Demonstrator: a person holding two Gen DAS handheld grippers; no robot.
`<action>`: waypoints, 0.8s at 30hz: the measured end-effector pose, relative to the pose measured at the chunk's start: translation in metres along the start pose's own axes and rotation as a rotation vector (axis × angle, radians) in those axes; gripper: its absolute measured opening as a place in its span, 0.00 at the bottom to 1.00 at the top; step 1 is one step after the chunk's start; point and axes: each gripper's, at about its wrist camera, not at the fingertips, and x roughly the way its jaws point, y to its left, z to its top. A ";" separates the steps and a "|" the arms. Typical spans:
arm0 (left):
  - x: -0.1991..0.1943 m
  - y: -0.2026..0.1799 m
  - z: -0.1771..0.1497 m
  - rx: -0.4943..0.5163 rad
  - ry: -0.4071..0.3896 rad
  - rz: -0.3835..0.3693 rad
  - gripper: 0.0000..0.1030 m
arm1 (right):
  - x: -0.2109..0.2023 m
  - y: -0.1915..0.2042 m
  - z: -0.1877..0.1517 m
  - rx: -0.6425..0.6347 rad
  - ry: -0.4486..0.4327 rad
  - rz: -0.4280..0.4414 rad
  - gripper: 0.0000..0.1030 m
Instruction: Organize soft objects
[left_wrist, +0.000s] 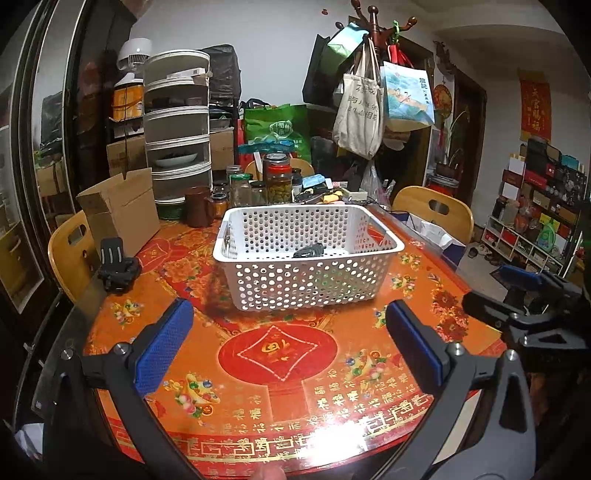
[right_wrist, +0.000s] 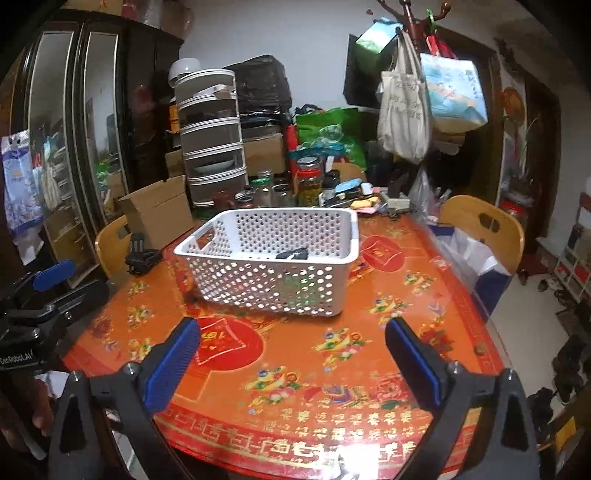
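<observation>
A white perforated basket (left_wrist: 306, 280) (right_wrist: 258, 284) stands mid-table on the orange and red patterned cloth. A dark soft item (left_wrist: 309, 251) (right_wrist: 292, 254) lies inside it, and something green (left_wrist: 334, 278) (right_wrist: 297, 286) shows through the holes. My left gripper (left_wrist: 290, 345) hovers open over the near table, short of the basket, with nothing between its blue pads. My right gripper (right_wrist: 291, 363) is open too, empty, at the same near side. Each gripper shows at the edge of the other's view: the right gripper (left_wrist: 524, 291) and the left gripper (right_wrist: 44, 291).
A black phone-holder clamp (left_wrist: 116, 269) (right_wrist: 142, 254) sits left of the basket. An open cardboard box (left_wrist: 122, 210), jars (left_wrist: 279, 181) and a stacked food cover (left_wrist: 177, 129) crowd the far table. Wooden chairs (left_wrist: 436, 210) (right_wrist: 484, 229) stand around it, and bags hang on a coat rack (left_wrist: 373, 103).
</observation>
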 end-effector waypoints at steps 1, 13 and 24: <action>0.001 0.002 0.001 0.001 -0.001 0.007 1.00 | 0.000 0.001 0.000 -0.007 -0.002 -0.005 0.97; 0.013 0.014 -0.002 -0.016 0.022 0.030 1.00 | -0.002 0.009 0.000 -0.011 -0.002 0.013 0.97; 0.015 0.015 -0.004 -0.020 0.028 0.028 1.00 | -0.004 0.013 -0.001 -0.023 -0.012 0.018 0.97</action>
